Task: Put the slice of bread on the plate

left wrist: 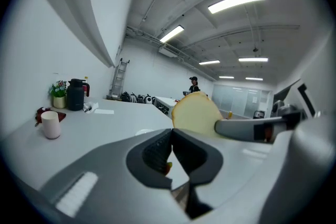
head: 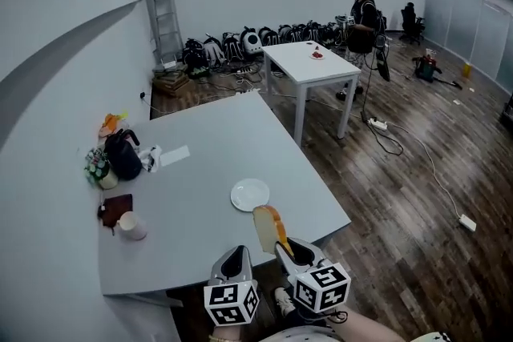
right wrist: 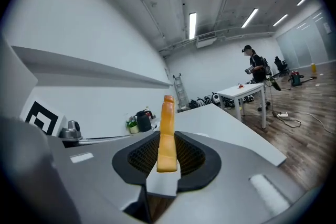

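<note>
A slice of bread with a tan crust stands on edge between the jaws of my right gripper, which is shut on its lower end. In the right gripper view the slice rises upright from the gripper. A white plate lies on the grey table, just beyond the slice and a little to its left. My left gripper hangs beside the right one over the table's near edge. Its jaws meet with nothing between them. The bread shows to its right.
At the table's left stand a black kettle, a small flower pot, a white cup and a dark red cloth. A paper sheet lies near the kettle. Behind stand a white table and a person.
</note>
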Demonstrator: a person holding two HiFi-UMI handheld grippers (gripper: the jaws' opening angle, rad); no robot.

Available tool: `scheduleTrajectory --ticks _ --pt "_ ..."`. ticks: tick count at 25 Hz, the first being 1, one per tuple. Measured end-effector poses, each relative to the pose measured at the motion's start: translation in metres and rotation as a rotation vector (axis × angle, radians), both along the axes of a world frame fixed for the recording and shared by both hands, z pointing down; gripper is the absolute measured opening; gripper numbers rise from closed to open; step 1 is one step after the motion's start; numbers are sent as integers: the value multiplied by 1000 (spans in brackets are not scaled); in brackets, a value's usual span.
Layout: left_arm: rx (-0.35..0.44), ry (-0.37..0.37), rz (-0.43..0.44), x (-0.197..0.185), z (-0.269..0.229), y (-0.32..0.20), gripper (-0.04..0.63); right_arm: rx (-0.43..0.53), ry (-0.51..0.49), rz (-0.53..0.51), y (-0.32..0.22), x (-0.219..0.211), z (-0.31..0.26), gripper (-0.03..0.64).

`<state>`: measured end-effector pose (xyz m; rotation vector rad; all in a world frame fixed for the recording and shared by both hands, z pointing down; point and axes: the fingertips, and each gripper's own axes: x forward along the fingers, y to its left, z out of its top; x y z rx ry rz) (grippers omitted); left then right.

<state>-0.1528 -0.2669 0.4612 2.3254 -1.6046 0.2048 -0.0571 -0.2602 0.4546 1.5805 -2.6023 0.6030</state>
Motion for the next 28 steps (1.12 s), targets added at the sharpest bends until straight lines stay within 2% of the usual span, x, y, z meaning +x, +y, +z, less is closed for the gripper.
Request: scheduleTrajectory --ticks 7,15,21,25,28 --pt "0 76 -95 -12 8 -98 8 -86 16 -139 -114 -15 31 84" --pt "-29 81 -217 -37 34 -167 8 -300 11 -273 -208 -43 104 86" --pt "-74 71 -270 -51 51 -194 8 -397 18 -304 -248 -54 140 86" --pt "-88 67 -273 -50 56 -208 9 -419 8 -297 -264 -53 146 89" --pt "-92 69 -265 -49 59 -214 8 -414 62 -258 -272 -44 153 100"
